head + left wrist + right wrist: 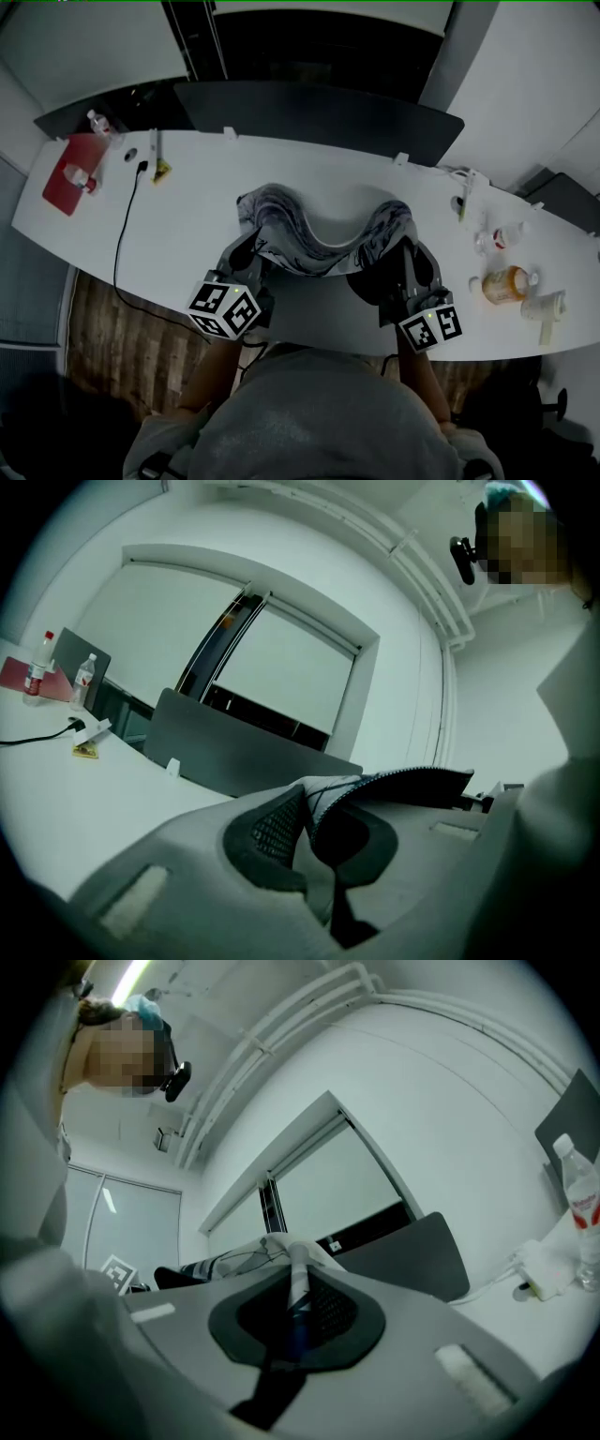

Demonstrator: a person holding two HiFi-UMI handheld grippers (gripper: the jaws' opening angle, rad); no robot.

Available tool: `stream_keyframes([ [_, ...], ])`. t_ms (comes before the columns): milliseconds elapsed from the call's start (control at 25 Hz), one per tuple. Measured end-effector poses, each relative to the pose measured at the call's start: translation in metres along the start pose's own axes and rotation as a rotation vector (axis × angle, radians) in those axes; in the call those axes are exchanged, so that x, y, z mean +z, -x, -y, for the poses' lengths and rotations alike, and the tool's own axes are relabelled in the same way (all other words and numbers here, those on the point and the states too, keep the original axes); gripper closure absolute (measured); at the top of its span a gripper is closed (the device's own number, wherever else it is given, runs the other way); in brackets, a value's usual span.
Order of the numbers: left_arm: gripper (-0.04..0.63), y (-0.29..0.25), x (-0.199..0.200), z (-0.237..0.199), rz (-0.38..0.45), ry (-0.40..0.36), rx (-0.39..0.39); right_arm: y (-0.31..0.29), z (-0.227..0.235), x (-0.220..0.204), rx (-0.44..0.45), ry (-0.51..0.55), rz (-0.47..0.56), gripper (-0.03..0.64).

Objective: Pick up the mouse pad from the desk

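Tools [253,247] [405,247] tight on mouse pad [314,234]

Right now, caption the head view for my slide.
Left tongs and right tongs hold the mouse pad above the desk.

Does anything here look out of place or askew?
The mouse pad sags in a deep U between the left gripper and the right gripper, each shut on one end. At the right of the desk, an orange bottle seems to lie on its side.
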State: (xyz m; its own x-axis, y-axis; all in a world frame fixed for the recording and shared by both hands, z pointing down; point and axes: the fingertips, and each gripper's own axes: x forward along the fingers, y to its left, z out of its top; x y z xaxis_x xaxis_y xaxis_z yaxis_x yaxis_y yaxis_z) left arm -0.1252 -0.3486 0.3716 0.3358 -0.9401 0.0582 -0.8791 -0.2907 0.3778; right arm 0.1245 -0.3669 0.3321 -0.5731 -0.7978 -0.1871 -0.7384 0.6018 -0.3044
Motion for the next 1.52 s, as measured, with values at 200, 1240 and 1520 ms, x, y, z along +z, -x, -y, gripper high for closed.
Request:
stream_keyframes([
  [200, 0.586, -0.001, 0.049, 0.030, 0.100, 0.043, -0.074, -0.007, -0.019, 0.029, 0.060, -0.006, 0.052, 0.600],
  [1240, 0.586, 0.031, 0.068, 0.105, 0.208, 0.028, -0.118, 0.035, -0.057, 0.072, 0.231, 0.034, 0.078, 0.598],
  [1520, 0.586, 0.049, 0.065, 0.114, 0.211, 0.031, -0.114, 0.045, -0.070, 0.072, 0.274, 0.012, 0.070, 0.599],
])
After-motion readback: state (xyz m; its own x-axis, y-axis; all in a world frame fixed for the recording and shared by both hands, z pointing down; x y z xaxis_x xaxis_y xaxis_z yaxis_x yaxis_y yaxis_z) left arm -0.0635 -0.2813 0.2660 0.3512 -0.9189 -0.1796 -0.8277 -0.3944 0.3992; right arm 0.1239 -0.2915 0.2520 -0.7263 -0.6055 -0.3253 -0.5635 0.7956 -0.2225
